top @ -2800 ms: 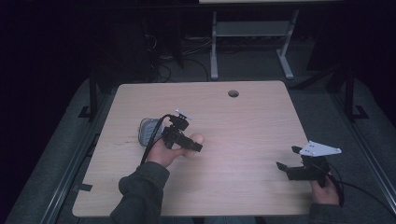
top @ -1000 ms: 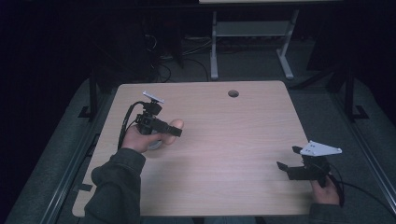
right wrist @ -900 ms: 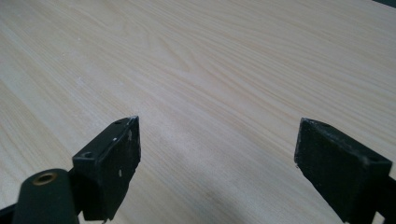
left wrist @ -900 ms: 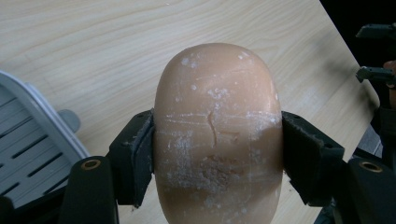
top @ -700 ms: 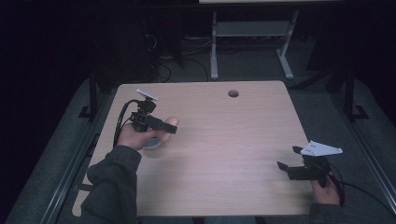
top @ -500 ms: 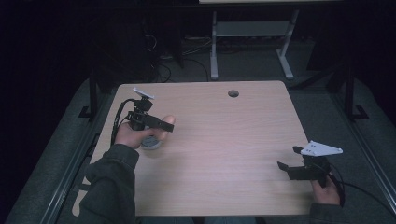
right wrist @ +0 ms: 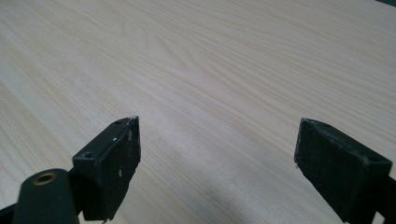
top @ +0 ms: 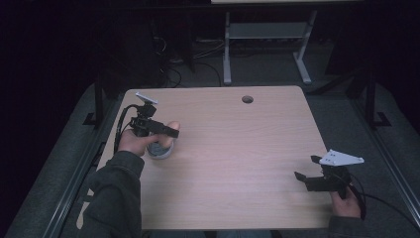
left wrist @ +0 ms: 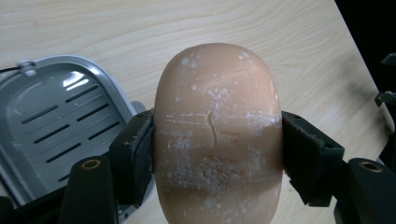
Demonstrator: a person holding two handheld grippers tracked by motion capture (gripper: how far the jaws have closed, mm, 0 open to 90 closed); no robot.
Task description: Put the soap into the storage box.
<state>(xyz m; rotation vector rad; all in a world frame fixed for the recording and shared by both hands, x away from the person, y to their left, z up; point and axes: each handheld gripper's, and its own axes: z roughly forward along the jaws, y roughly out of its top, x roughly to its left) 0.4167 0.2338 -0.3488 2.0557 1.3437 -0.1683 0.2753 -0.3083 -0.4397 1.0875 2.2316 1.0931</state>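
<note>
Step in hand looks like carrying: left gripper (top: pixel 168 133) pinches a peach soap bar (left wrist: pixel 217 135) across its sides, held over the near-left of the table (top: pixel 237 148), just above and beside a grey slotted soap dish (left wrist: pixel 60 116). Dish empty. Next move probably lower the bar squarely into the dish, then release. Right gripper (right wrist: pixel 217 158) jaws spread wide, nothing between, idle near-right
</note>
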